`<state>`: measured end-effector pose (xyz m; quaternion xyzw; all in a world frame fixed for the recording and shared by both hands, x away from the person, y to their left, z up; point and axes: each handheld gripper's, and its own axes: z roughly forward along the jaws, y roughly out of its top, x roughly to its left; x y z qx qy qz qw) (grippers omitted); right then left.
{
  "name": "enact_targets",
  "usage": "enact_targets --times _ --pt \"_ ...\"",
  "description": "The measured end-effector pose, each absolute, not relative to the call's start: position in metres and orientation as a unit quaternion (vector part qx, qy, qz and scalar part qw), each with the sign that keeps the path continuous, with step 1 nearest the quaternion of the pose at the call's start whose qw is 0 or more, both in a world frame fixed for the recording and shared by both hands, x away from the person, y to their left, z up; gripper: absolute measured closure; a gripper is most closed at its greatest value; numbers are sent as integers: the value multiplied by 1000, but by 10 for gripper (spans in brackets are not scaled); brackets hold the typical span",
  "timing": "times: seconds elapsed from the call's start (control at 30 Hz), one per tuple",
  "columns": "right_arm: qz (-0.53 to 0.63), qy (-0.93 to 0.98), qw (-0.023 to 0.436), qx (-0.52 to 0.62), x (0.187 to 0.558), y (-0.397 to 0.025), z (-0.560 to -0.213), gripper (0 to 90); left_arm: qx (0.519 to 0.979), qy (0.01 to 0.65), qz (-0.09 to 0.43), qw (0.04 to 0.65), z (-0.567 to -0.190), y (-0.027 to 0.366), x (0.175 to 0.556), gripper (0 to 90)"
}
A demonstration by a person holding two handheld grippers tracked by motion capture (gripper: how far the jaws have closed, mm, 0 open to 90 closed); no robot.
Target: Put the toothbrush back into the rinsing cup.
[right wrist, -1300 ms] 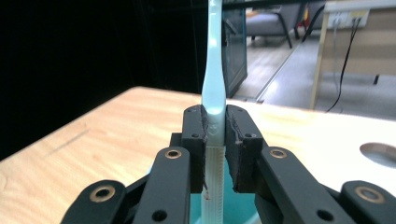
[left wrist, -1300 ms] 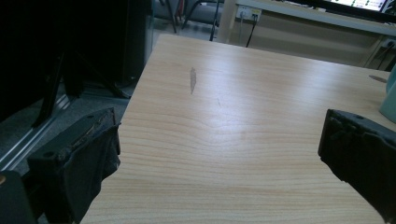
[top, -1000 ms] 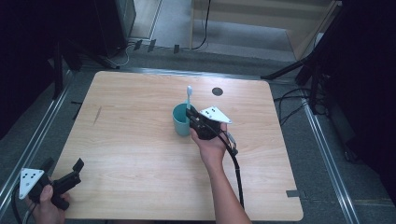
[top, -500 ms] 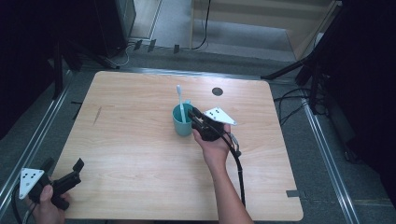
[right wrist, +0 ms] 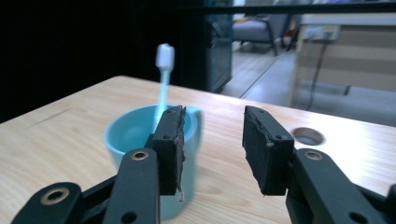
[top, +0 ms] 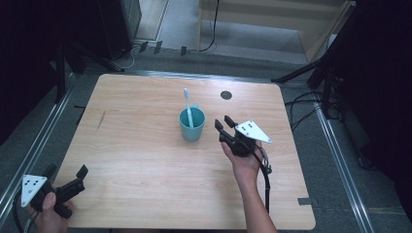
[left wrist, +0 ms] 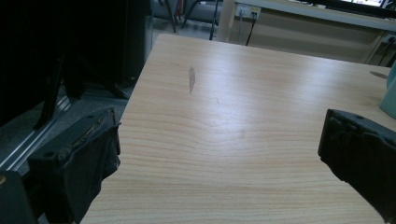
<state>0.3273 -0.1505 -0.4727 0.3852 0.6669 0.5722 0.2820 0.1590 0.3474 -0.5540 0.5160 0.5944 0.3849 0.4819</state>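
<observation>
Cup, teal, upright near the middle of the wooden surface, slightly toward the far side. White toothbrush stands in it, head up, leaning on the rim. Right gripper sits just beside the cup on its right, not touching, fingers pointed at it with a moderate gap, nothing between them. Right hand wraps the gripper body, grey three-cornered plate on top, cable trailing back along the forearm.

Right gripper view: cup just past and partly behind one finger, the toothbrush rising above the rim, head blurred; the gripper holds nothing. Round hole in the surface beyond the other finger.

Left gripper low at the near left corner, well apart from the cup, held by the left hand; fingers spread wide, empty. Left gripper view: fingers far apart at the frame edges, bare wood between, a dark scuff mark farther off, a sliver of the cup at the right edge.

Round hole also seen from the high view, near the far edge.
</observation>
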Motion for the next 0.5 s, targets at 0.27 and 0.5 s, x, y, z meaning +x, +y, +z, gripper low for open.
enact_targets --times 0.27,0.5 --pt "521 674 287 438 309 -185 -480 285 519 593 387 479 -554 347 159 0" --pt "485 676 299 466 296 -208 -487 0 521 590 389 478 -554 346 159 0"
